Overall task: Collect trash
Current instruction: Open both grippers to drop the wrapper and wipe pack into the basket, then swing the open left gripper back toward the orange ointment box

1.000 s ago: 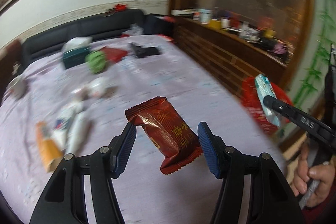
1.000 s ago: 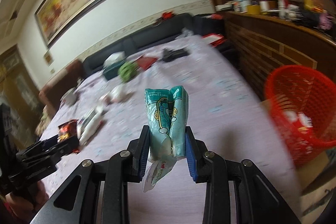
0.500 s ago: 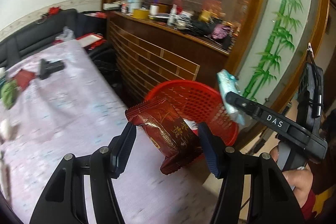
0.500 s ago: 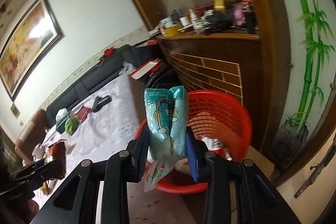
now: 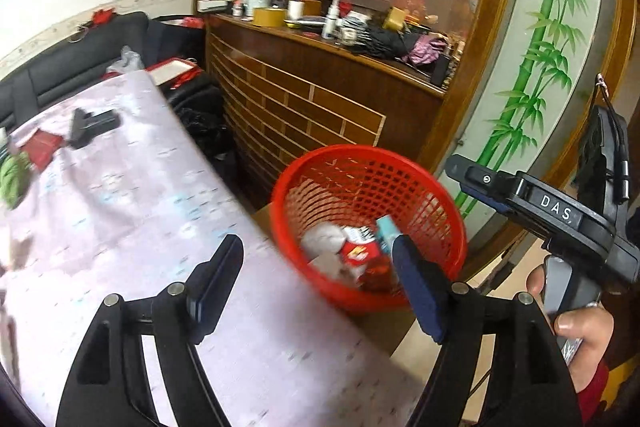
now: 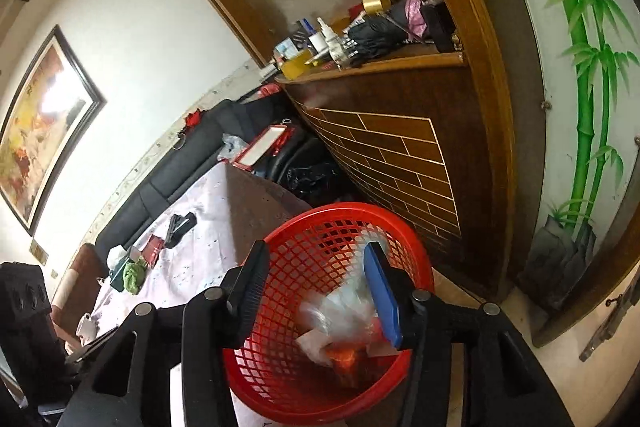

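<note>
— Trash is seen piled in the red mesh basket [image 5: 362, 183]: a red wrapper [image 5: 360, 253], a teal packet [image 5: 386, 231] and pale crumpled plastic [image 6: 340, 311]. The pile is blurred in the right wrist view, so single pieces cannot be told apart there.

— And the fingers?

— Nothing is held. The left gripper [image 5: 320, 291] is opening, its fingers wide apart over the bench edge and the basket. The right gripper [image 6: 316, 291] is opening too, with nothing between its fingers, above the basket.

— The surroundings?

— The bench [image 5: 120, 211] is covered with a pale patterned cloth; a black object [image 5: 92, 125] and a green item [image 5: 14, 175] lie on it, far back. A wooden counter [image 5: 320, 83] crowded with bottles is set behind the basket, beside a bamboo-painted panel [image 5: 536, 67]. What the basket stands on is hidden.
</note>
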### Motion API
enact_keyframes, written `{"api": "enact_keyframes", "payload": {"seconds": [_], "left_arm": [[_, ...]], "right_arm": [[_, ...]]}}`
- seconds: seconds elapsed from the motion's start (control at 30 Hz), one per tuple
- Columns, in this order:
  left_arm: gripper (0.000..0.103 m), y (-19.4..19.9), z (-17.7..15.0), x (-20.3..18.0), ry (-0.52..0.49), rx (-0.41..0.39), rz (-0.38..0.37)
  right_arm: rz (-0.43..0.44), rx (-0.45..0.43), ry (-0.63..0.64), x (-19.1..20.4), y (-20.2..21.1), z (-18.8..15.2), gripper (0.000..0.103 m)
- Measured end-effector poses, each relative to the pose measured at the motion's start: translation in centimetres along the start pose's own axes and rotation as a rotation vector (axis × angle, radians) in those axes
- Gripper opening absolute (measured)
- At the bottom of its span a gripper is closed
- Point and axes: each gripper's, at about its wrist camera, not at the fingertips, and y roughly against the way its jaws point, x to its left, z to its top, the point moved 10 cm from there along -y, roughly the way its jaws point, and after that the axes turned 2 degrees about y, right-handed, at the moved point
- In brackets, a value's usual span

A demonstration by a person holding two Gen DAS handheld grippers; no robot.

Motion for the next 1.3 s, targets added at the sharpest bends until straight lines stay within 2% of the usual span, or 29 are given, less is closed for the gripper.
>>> {"api": "enact_keyframes", "payload": {"seconds": [0.17, 0.4, 0.6, 0.8, 0.9, 1.03, 1.17, 1.3], "left_arm": [[0.076, 4.0, -2.6, 5.0, 0.065, -0.01, 0.073], [0.076, 9.5, -6.3, 13.7, 0.213, -0.022, 0.192], [0.076, 15.3, -9.8, 22.8, 0.391, -0.068, 0.322], [0.076, 20.6, -15.0, 33.5, 0.636, -0.102, 0.479], [0.076, 21.5, -17.1, 37.4, 0.753, -0.105, 0.498], [0.076, 20.6, -19.1, 41.0, 0.864, -0.087, 0.462], [0.072, 19.2, -19.5, 42.1, 0.891, -0.075, 0.424], [0.059, 17.6, -19.4, 42.2, 0.908, -0.066, 0.373]], "right_arm": [[0.066, 0.018, 0.021, 2.5, 0.8, -1.8, 0.053], [0.173, 0.091, 0.119, 9.8, 0.1, -6.3, 0.054], [0.251, 0.186, 0.225, 16.4, -1.4, -11.2, 0.054], [0.293, 0.248, 0.307, 20.4, -2.0, -14.9, 0.055], [0.305, 0.26, 0.339, 21.8, -2.2, -16.0, 0.055], [0.309, 0.273, 0.349, 22.6, -2.5, -16.7, 0.056], [0.309, 0.287, 0.362, 23.4, -2.9, -17.5, 0.056], [0.304, 0.294, 0.384, 24.0, -3.0, -18.1, 0.056]]}}
